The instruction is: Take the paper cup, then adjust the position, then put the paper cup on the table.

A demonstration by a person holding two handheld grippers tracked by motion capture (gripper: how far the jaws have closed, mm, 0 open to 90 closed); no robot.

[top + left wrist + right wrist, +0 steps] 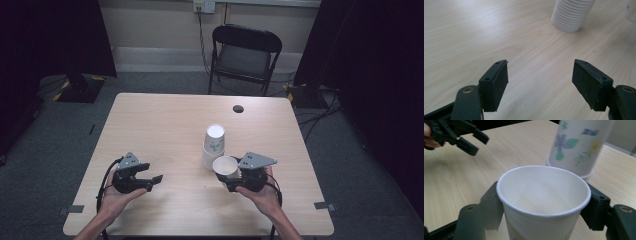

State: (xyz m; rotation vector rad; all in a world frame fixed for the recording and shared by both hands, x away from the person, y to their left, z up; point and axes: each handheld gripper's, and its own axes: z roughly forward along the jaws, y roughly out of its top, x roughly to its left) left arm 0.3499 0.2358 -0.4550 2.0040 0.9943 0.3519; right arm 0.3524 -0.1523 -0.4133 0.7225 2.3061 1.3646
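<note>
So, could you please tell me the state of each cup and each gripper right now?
Held cup: upright, mouth up, empty, clamped between the right gripper's pads.
Cup stack: upside down on the table, untouched.
Right gripper: shut on the held cup.
Left gripper: open, nothing between its pads.
Chair: unfolded, empty, behind the table.

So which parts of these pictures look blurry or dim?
High view: dark room edges, evenly lit table. Left gripper view: ribbed cup stack soft, its pads sharp. Right gripper view: flowered cup blurred behind the crisp held cup.
</note>
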